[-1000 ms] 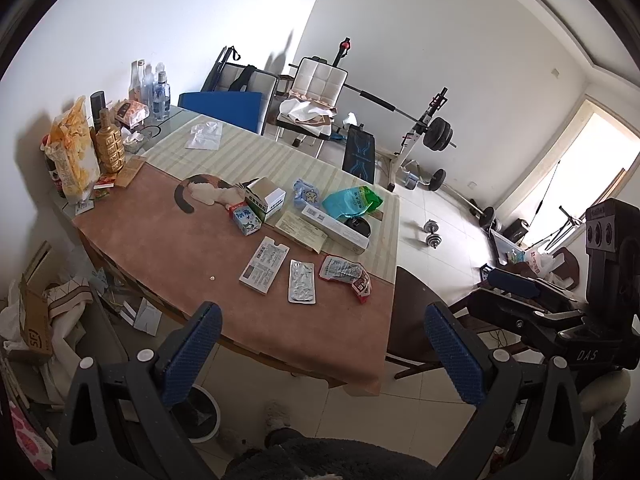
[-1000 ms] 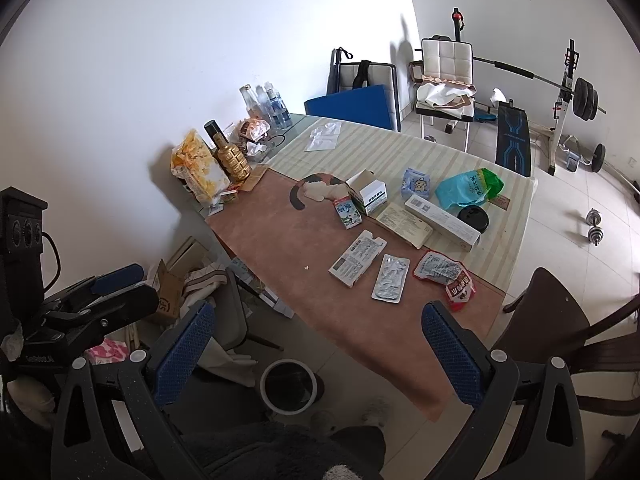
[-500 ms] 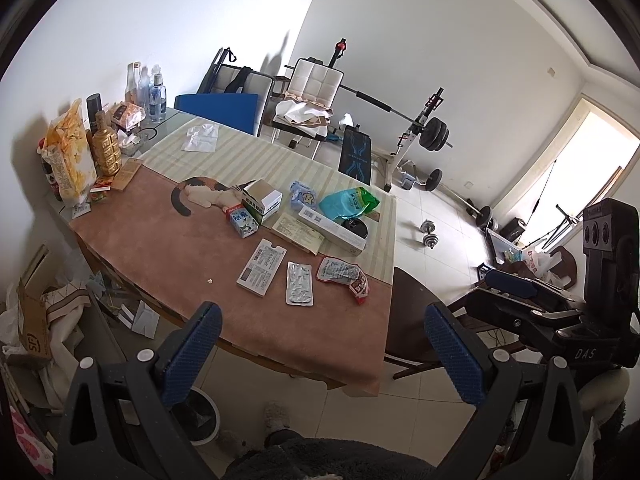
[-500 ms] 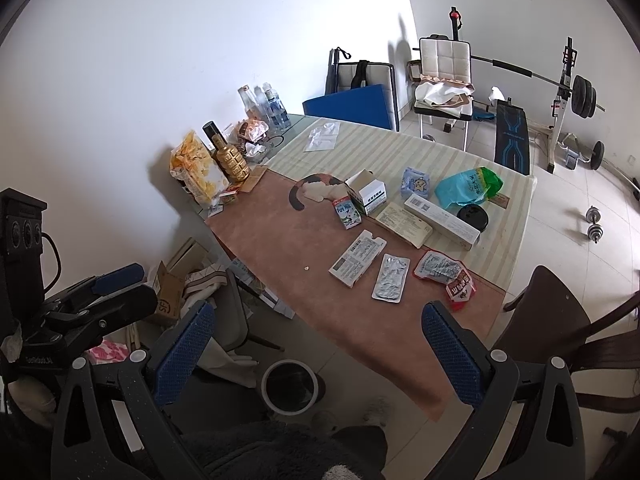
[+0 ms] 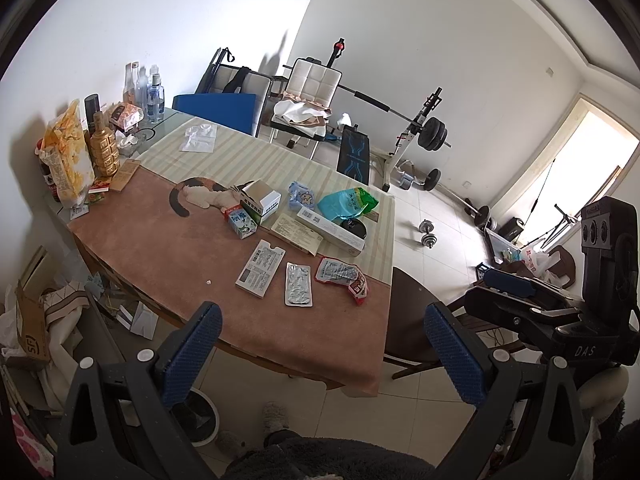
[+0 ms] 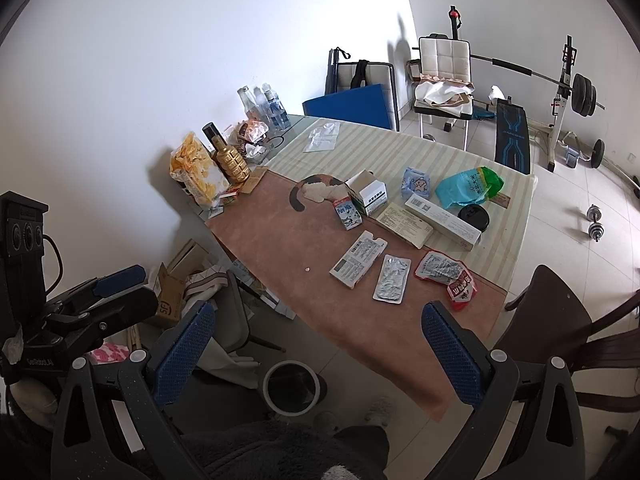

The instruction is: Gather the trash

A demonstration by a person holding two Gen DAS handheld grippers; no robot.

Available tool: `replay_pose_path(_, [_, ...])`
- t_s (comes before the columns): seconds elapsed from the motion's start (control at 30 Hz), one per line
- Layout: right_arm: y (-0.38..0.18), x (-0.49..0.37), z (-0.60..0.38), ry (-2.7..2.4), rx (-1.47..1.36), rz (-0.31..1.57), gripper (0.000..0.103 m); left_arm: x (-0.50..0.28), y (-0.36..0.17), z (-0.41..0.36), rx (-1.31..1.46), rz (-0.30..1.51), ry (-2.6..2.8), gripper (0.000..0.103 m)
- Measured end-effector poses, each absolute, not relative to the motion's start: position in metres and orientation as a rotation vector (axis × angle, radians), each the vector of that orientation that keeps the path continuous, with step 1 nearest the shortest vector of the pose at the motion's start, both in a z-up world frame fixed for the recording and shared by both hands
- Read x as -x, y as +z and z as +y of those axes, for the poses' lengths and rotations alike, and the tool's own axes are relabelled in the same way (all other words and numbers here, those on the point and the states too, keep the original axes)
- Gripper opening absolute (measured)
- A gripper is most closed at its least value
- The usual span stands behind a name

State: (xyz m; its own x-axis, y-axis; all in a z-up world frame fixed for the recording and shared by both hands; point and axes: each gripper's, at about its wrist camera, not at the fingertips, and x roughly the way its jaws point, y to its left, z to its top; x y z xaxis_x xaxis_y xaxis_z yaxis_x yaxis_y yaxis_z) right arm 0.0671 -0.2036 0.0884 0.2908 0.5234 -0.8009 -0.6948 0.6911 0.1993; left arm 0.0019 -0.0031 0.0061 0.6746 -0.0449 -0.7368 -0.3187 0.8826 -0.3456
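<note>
Claws point(image 5: 320, 356) point(image 6: 316, 354) agape — one bin point(image 6: 291, 387)

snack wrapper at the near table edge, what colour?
Red, with a white printed panel: wrapper. The right wrist view shows it best.

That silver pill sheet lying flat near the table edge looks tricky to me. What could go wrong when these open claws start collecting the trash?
The blister sheet lies flat on the cloth, so fingers may slide over it or pinch the tablecloth instead. The red wrapper sits close beside it and could get nudged toward the edge. The bin stands on the floor below the table, partly hidden behind the right gripper, so a drop might miss it.
</note>
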Motion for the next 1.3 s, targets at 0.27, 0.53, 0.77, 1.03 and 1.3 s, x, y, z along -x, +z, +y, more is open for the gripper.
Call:
replay_pose_path(0.27, [0.088,-0.067,-0.202,0.82,0.199,0.983,0.103,-0.004,0.008,-0.005,0.478,0.823,0.157,0.103])
replay_pose_path(0.53, [0.088,-0.067,-0.203,0.821,0.197,0.984,0.103,-0.005,0.007,-0.005,0.478,0.824,0.157,0.103])
replay_pose_path(0.77, [0.088,-0.067,-0.203,0.821,0.197,0.984,0.103,0.001,0.004,-0.003,0.48,0.82,0.16,0.103])
replay_pose_path(1.03, [0.088,-0.068,-0.203,0.82,0.196,0.985,0.103,0.0,0.009,-0.008,0.479,0.82,0.154,0.103])
replay_pose_path(1.3, [0.088,-0.068,-0.204,0.82,0.195,0.986,0.103,-0.004,0.011,-0.012,0.479,0.82,0.152,0.103])
